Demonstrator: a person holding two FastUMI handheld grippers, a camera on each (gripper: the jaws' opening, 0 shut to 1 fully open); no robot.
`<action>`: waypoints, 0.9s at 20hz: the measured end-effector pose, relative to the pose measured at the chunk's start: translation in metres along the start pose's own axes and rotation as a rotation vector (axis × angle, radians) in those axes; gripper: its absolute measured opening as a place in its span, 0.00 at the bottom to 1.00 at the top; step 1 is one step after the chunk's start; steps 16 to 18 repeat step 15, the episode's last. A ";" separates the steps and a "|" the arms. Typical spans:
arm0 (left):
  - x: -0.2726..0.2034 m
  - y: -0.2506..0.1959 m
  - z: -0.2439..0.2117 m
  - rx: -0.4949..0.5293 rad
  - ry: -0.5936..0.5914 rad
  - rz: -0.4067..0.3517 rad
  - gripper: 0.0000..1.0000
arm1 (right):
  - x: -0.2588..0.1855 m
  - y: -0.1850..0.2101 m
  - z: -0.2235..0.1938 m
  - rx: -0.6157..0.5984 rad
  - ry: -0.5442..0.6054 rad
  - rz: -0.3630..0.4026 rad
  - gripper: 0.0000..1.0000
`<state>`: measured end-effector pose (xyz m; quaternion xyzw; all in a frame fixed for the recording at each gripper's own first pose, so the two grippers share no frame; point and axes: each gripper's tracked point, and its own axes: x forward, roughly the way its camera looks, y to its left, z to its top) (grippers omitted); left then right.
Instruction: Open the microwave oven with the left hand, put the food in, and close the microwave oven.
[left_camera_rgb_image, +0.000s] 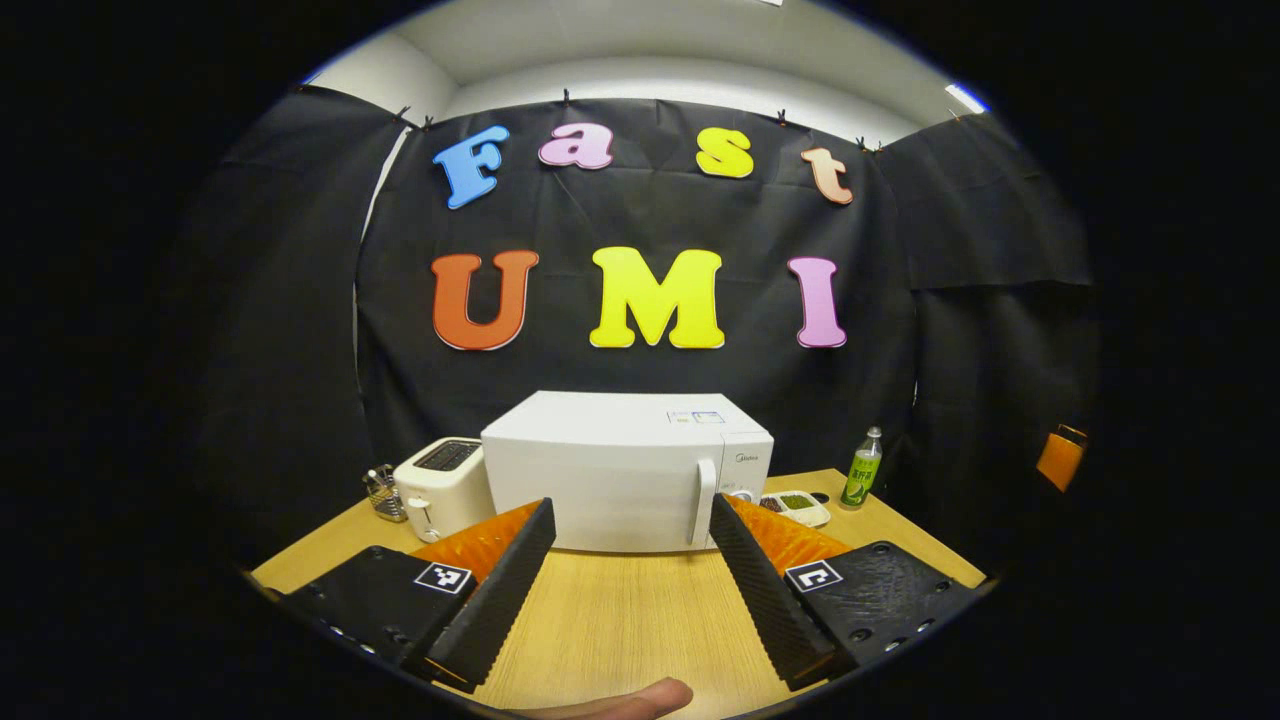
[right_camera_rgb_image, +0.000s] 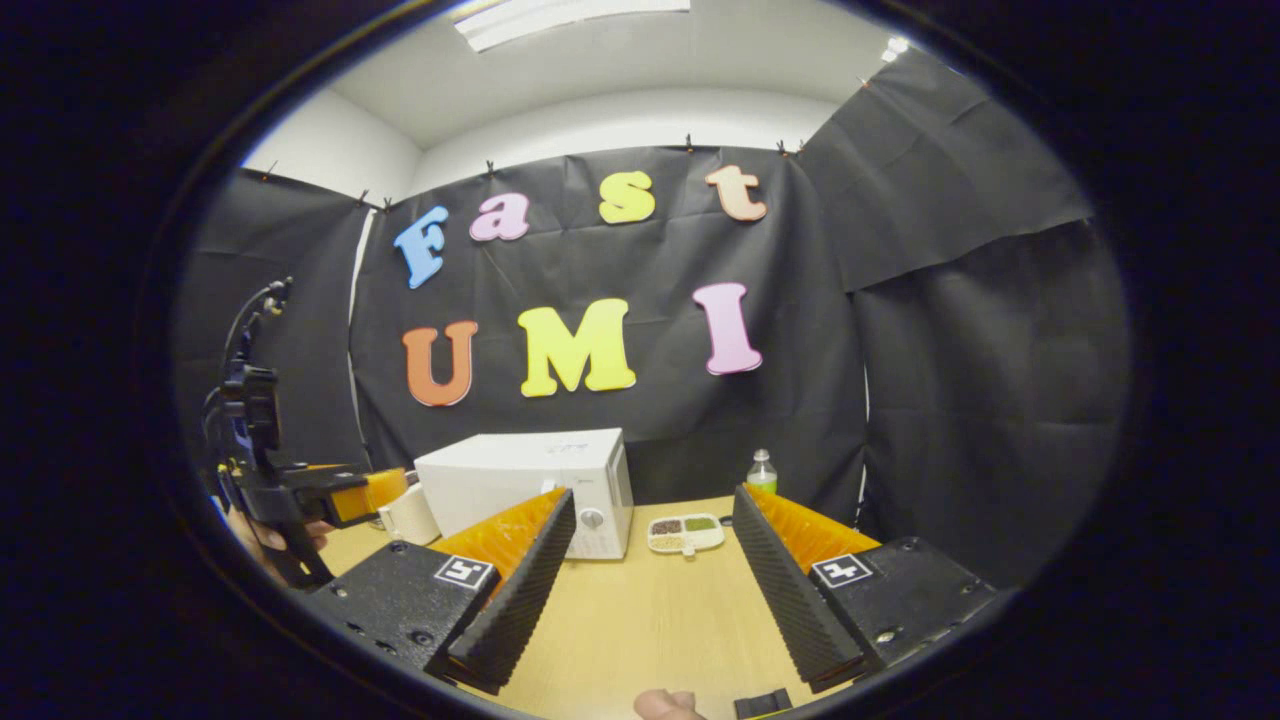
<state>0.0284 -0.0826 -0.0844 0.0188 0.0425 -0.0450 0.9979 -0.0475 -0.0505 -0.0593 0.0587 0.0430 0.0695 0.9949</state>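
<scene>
Standing at the back of the wooden table (left_camera_rgb_image: 620, 620), the white microwave oven (left_camera_rgb_image: 625, 470) has its door shut, with a toaster (left_camera_rgb_image: 440, 485) touching its left side and a utensil holder (left_camera_rgb_image: 383, 492) beyond that. The food tray (right_camera_rgb_image: 685, 533), divided into compartments holding dark, green and pale portions, lies just right of the microwave, near a green bottle (left_camera_rgb_image: 863, 468). The left gripper (left_camera_rgb_image: 632, 520) and right gripper (right_camera_rgb_image: 652, 510) both hover with jaws spread wide, gripping nothing.

Ridged tongs (left_camera_rgb_image: 632, 515) on marker-tagged, screwed mounts.
</scene>
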 end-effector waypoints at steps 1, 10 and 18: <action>-0.016 0.005 0.013 0.003 -0.022 0.026 0.98 | 0.008 0.008 -0.019 -0.003 -0.009 0.003 1.00; -0.121 0.023 0.055 -0.079 -0.101 0.027 0.95 | -0.028 0.017 0.030 -0.042 -0.082 -0.020 1.00; -0.147 0.028 0.043 -0.024 -0.099 0.045 0.84 | -0.046 0.034 0.039 -0.003 -0.124 -0.006 0.92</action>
